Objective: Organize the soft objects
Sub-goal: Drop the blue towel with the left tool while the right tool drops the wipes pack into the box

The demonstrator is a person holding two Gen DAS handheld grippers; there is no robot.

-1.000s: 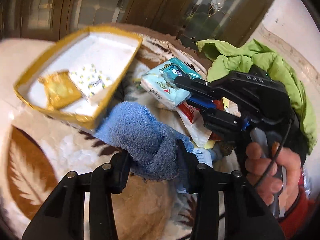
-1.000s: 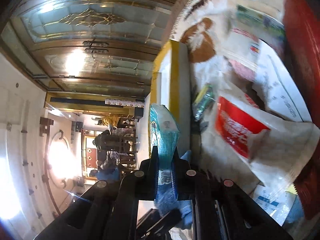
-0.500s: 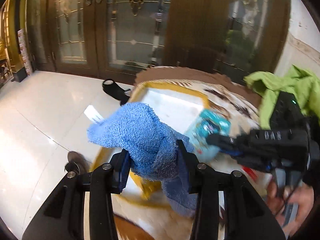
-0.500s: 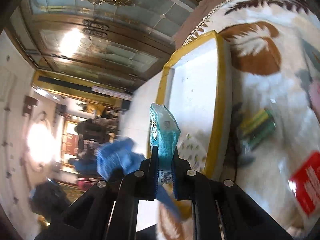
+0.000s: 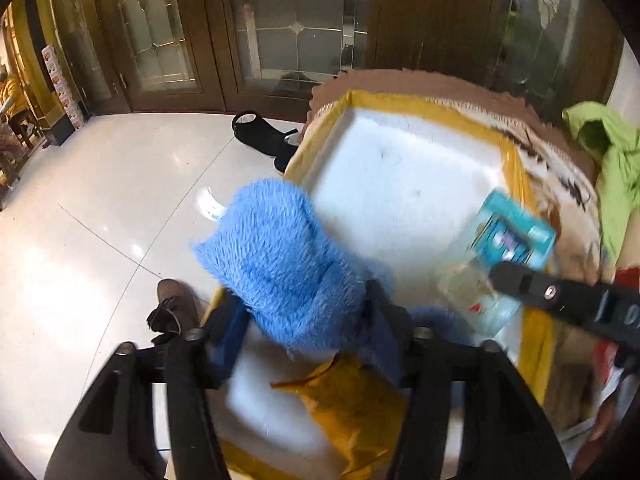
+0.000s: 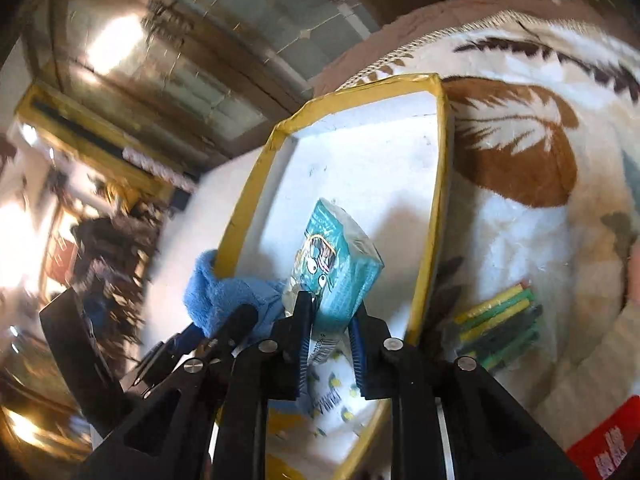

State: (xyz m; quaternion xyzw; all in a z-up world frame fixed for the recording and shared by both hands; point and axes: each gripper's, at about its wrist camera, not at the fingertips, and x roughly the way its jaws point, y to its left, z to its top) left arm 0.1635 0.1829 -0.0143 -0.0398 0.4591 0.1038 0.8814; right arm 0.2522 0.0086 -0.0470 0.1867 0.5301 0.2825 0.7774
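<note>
Left gripper (image 5: 300,344) clamped on towel (image 5: 280,260), right gripper (image 6: 330,316) on tissues (image 6: 336,256) (both over box (image 6: 434,200)): crowding risks collision.

Black hand-held gripper (image 6: 328,312), blue pads (image 6: 356,348), silver screws

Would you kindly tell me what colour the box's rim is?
Yellow; the box rim shows best in the right wrist view.
</note>
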